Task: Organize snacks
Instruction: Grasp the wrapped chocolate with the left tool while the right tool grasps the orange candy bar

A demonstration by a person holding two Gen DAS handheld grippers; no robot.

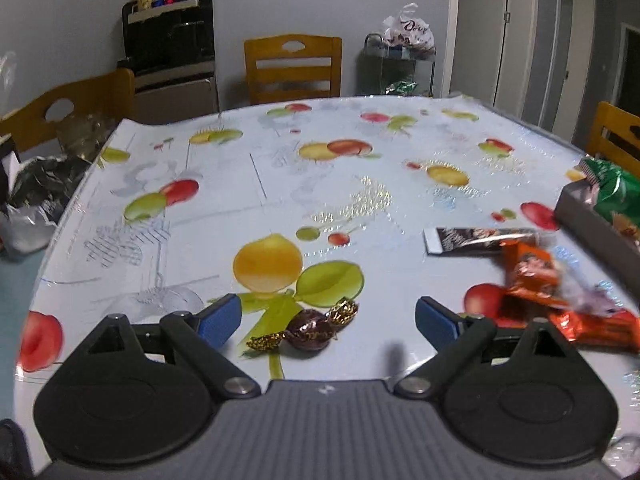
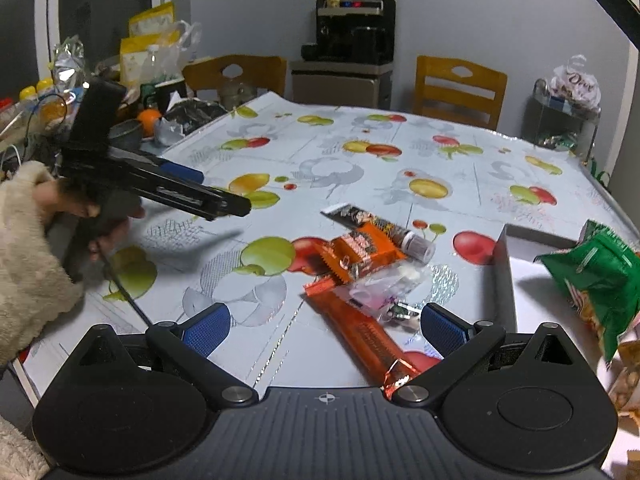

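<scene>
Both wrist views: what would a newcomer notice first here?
The fruit-printed tablecloth fills both views. Orange snack wrappers lie piled mid-table, near a grey tray holding a green bag. A brown foil-wrapped candy lies between the open left tool's fingers.

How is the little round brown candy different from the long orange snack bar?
The round brown foil-wrapped candy with gold twisted ends is small and ball-shaped; the long orange foil snack bar is flat and much longer. The candy lies alone between the fingers of the open left hand-held gripper; the bar sits in a pile, with a clear plastic packet on top of it. Both are shiny, wrapped, and on the fruit-print tablecloth.
</scene>
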